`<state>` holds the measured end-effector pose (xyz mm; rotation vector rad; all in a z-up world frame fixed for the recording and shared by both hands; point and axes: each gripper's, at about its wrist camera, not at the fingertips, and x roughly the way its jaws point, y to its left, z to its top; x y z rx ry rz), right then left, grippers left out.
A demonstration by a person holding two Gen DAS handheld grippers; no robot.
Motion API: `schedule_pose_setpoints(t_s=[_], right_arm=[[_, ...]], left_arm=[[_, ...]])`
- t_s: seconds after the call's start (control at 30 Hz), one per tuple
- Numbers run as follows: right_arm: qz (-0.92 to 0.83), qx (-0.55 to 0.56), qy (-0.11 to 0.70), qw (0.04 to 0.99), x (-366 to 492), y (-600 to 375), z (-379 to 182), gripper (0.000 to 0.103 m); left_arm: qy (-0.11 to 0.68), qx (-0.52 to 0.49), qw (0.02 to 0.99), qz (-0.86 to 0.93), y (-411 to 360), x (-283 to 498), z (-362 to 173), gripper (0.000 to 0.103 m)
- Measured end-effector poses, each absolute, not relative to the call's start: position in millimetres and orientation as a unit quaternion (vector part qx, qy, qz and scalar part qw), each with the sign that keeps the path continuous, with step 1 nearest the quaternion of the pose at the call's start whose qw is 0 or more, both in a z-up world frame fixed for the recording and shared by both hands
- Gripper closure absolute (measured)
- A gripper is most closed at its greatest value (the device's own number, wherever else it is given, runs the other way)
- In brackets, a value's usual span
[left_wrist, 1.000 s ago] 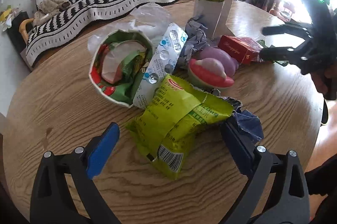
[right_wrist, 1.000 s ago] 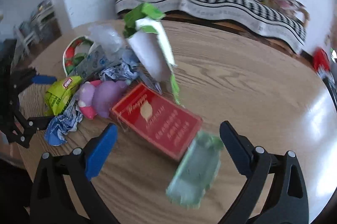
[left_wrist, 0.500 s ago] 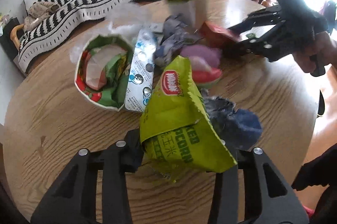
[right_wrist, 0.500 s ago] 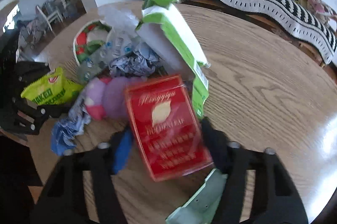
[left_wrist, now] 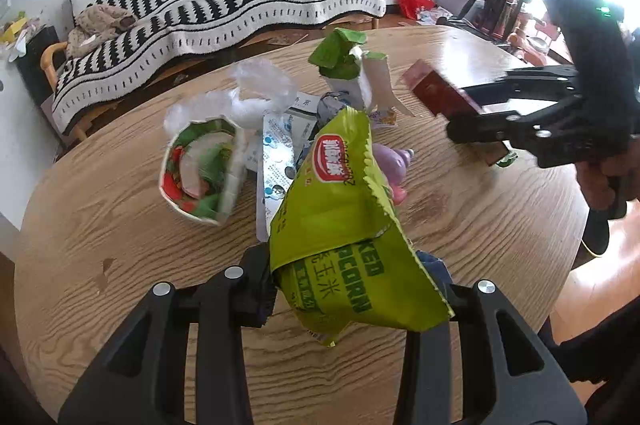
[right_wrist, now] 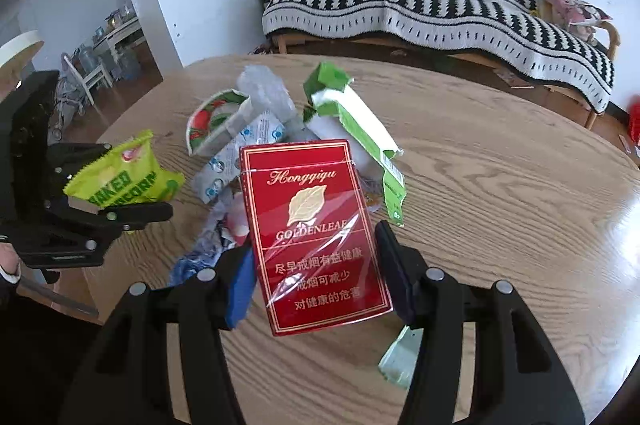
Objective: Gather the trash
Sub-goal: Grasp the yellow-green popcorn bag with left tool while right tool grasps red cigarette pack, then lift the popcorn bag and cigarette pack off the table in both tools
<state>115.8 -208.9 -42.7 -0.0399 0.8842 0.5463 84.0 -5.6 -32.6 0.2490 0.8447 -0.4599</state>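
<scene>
1. Living room, striped black-and-white sofa (left_wrist: 224, 5) behind; round wood-grain table (left_wrist: 100, 225) as work surface.
2. Left gripper (left_wrist: 352, 289) clamped on crinkly lime-green popcorn snack bag (left_wrist: 340, 225), lifted clear of the table.
3. Right gripper (right_wrist: 320, 277) closed on red glossy cigarette pack (right_wrist: 316, 233) with gold leaf print, also raised above the tabletop.
4. Two items picked; no bin or bag visible in either view, so nothing judged deposited yet.
5. Left on table, bunched mid-table: torn paper noodle cup with red-green print (left_wrist: 200, 173), silver foil blister strip (left_wrist: 276, 177), green-and-white torn carton (right_wrist: 356, 121), clear crumpled plastic film (left_wrist: 256, 85), purple-pink plastic toy (left_wrist: 394, 165), blue crumpled wrapper (right_wrist: 196, 257), pale green scrap (right_wrist: 400, 357) near right gripper.
6. Estimate: early stage, most of the pile untouched.
</scene>
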Motion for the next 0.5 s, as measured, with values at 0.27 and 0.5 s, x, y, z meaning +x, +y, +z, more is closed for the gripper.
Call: schedule_pose_setpoints(t_s=[0.27,0.5], right_arm=[[0.221,0.02,0.416,0.882,85,-222,-29,0.048],[0.19,0.037,0.408,0.892,55,-233,-14,0.048]], left_arm=[[0.409,0.097,0.886,-0.196,1,84,-21,0.066],[0.406,0.09,0.89,-0.189,-2,75,-10,0.066]])
